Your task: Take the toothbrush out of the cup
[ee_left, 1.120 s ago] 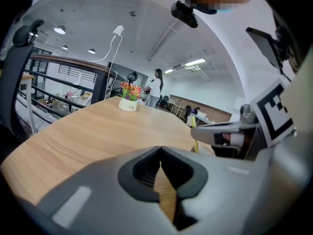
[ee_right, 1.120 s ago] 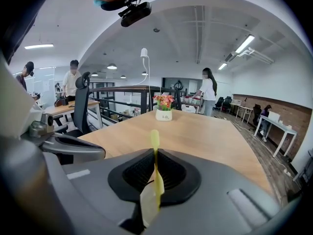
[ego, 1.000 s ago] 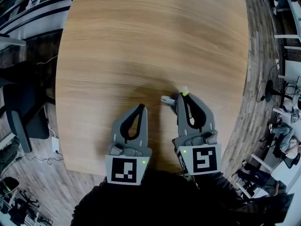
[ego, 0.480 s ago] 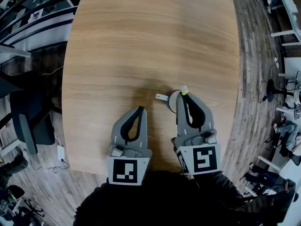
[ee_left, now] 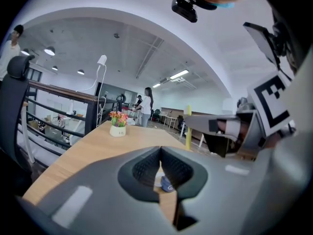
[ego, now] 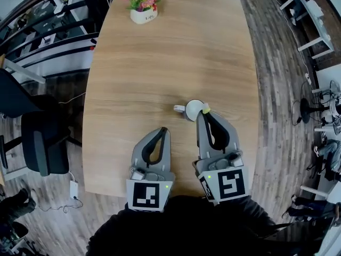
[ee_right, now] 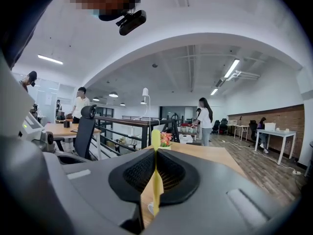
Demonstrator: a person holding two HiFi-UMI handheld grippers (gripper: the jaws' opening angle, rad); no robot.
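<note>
A white cup [ego: 193,110] with a side handle stands on the wooden table [ego: 160,63], just beyond my right gripper [ego: 204,114]. That gripper is shut on a yellow toothbrush [ee_right: 155,180], which stands upright between the pads. Its top end pokes above the tips [ego: 205,109]. Its lower end is hidden by the jaws. In the right gripper view the right gripper [ee_right: 155,152] hangs above the tabletop. My left gripper [ego: 160,132] is shut and empty, to the left of the cup and nearer to me. In the left gripper view the left gripper [ee_left: 160,150] points along the table, with the toothbrush [ee_left: 188,129] at its right.
A white pot of pink flowers [ego: 143,12] stands at the table's far end. A dark office chair [ego: 40,140] is on the floor to the left, with desks [ego: 48,41] behind it. People [ee_right: 204,119] stand far off in the room.
Both grippers have risen from the table, the right one with the toothbrush in it. The cup, half hidden under the right gripper before, now shows whole. The flower pot has come into view.
</note>
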